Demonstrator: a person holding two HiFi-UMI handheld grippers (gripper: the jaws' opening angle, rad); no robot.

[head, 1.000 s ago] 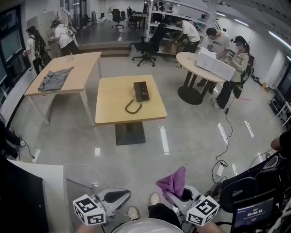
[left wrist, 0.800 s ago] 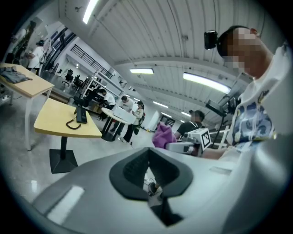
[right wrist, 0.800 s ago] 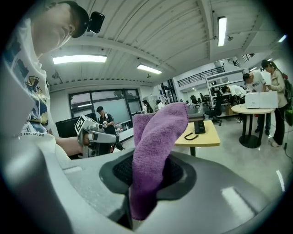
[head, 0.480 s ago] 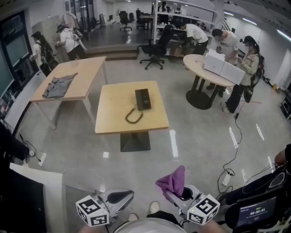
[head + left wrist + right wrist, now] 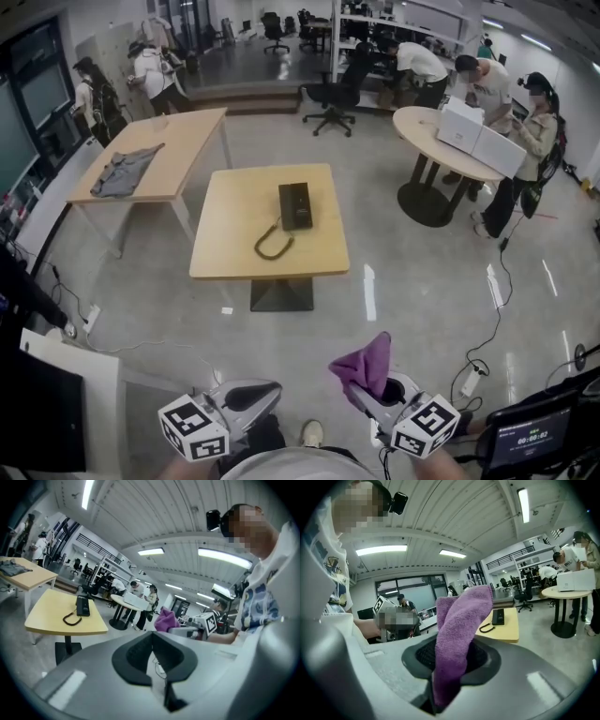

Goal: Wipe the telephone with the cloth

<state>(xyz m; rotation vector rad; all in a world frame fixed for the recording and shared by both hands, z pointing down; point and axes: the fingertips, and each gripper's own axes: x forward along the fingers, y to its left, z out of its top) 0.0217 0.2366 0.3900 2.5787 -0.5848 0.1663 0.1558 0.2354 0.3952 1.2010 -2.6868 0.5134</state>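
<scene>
Wooden table (image 5: 225, 239), black telephone (image 5: 294, 205); fuzzy purple cloth (image 5: 459, 630) tight in right gripper (image 5: 366, 394) jaws; left gripper (image 5: 153, 658) jaws together.

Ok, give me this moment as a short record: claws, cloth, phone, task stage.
left claw: shut, empty
right claw: shut on cloth, purple, sticking up
phone: black, on square table, cord coiled on its near side
gap: both claws short of the table, bare floor between
task stage: wiping not yet begun
other: grey garment on long table at left
</scene>
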